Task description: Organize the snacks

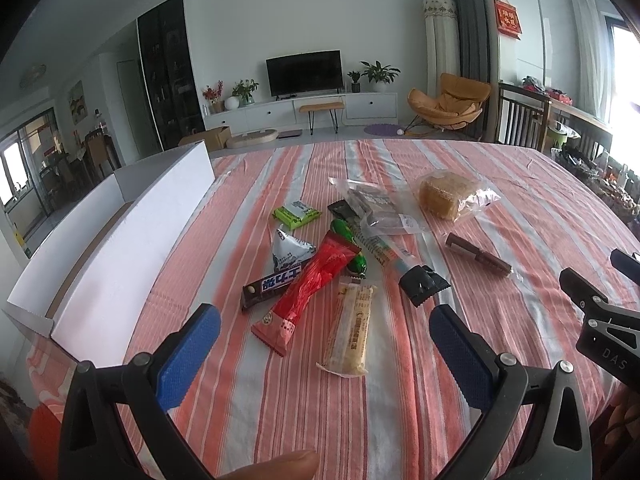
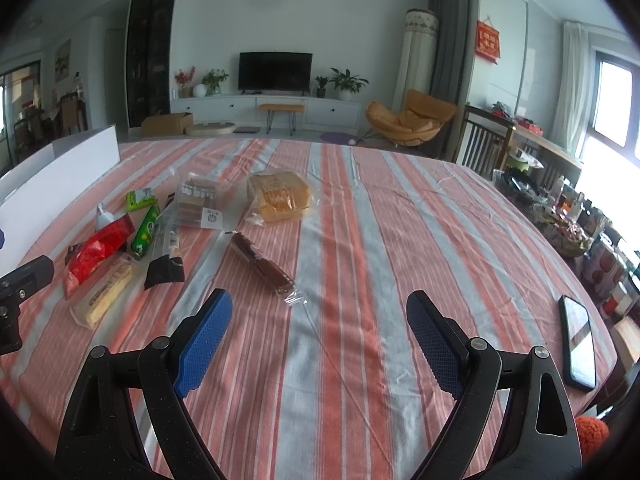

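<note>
Several snacks lie in a pile on the striped tablecloth (image 1: 500, 184). Nearest my left gripper (image 1: 324, 322) are a red packet (image 1: 308, 296), a yellow bar (image 1: 352, 328), a dark chocolate bar (image 1: 270, 285) and a black wrapper (image 1: 424, 285). A brown bar (image 2: 262, 266) lies just beyond my right gripper (image 2: 320, 318). A bagged yellow cake (image 2: 278, 196) and a clear cracker bag (image 2: 198, 200) lie farther back. A white open box (image 1: 132, 256) stands at the left. Both grippers are open and empty, held above the cloth.
A black phone (image 2: 578, 340) lies near the table's right edge. The right gripper's body (image 1: 600, 312) shows at the right of the left wrist view. Cluttered shelves (image 2: 568, 216) stand beyond the right edge. A living room lies behind the table.
</note>
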The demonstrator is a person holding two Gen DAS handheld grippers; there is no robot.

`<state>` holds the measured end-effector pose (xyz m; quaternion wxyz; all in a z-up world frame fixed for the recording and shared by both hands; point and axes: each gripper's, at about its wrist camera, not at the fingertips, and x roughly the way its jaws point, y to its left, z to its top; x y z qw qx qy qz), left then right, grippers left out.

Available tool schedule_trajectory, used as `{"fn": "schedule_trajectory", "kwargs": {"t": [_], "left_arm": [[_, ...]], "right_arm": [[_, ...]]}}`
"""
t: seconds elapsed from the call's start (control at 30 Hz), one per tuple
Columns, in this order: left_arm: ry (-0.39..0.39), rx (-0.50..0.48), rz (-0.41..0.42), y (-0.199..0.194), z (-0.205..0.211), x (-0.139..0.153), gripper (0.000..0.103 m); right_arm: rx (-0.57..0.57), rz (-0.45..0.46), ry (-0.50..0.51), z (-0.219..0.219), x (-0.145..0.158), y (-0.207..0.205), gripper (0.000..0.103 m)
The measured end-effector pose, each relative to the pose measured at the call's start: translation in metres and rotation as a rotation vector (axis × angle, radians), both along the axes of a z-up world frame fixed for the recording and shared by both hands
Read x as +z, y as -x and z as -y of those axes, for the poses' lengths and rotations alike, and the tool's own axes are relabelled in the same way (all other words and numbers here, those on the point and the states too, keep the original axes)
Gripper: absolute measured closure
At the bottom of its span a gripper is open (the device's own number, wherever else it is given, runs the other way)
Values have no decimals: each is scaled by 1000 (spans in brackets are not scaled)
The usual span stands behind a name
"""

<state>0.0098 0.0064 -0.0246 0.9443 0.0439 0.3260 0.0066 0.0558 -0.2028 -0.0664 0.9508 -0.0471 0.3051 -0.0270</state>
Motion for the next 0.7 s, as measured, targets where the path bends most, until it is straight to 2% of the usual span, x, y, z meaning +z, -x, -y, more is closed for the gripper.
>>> {"fn": "schedule_trajectory", "kwargs": {"t": [0.7], "left_arm": [[4, 7, -11, -3, -2, -4, 0]], "right_arm": [[0, -7, 1, 0, -1, 0, 12]]}}
